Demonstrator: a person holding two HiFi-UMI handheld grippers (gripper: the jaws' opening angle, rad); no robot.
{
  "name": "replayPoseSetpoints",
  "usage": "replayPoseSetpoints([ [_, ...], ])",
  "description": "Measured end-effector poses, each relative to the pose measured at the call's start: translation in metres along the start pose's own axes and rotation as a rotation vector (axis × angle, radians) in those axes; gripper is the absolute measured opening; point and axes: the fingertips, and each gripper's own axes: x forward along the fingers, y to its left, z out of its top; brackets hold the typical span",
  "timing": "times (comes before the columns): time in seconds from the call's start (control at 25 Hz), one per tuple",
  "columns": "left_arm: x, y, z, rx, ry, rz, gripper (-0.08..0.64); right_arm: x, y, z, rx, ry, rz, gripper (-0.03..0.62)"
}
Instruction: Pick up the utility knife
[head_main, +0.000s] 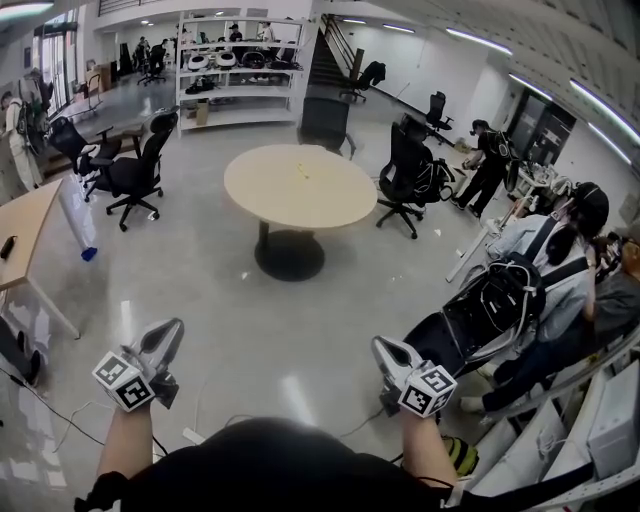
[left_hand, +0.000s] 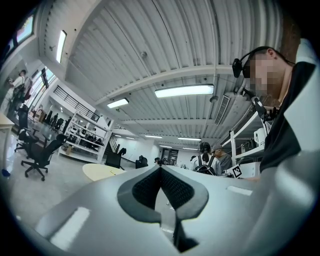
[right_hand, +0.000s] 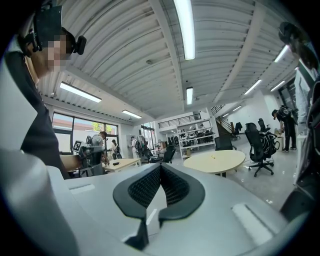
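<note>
We hold the left gripper (head_main: 165, 338) and the right gripper (head_main: 388, 352) clenched and empty, well apart from the round counter (head_main: 330, 205). A small yellow speck (head_main: 300, 178) near its middle may be the utility knife (too small to tell); we judge such a knife light, stiff and smooth-sided, best taken across the handle's middle, away from the blade end; whether the blade is out is unreadable.
</note>
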Motion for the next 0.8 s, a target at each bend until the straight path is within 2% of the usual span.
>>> replayPoseSetpoints([
  [0.52,0.041,-0.065,-0.015,0.008,0.018,-0.015,-0.006,-0.060,-0.046,0.004,0.030,-0.035,0.000,0.015],
  [0.8,0.075,-0.113,-0.033,0.016,0.060,-0.065,-0.006,-0.107,-0.080,-0.010,0.067,-0.034,-0.024,0.015],
])
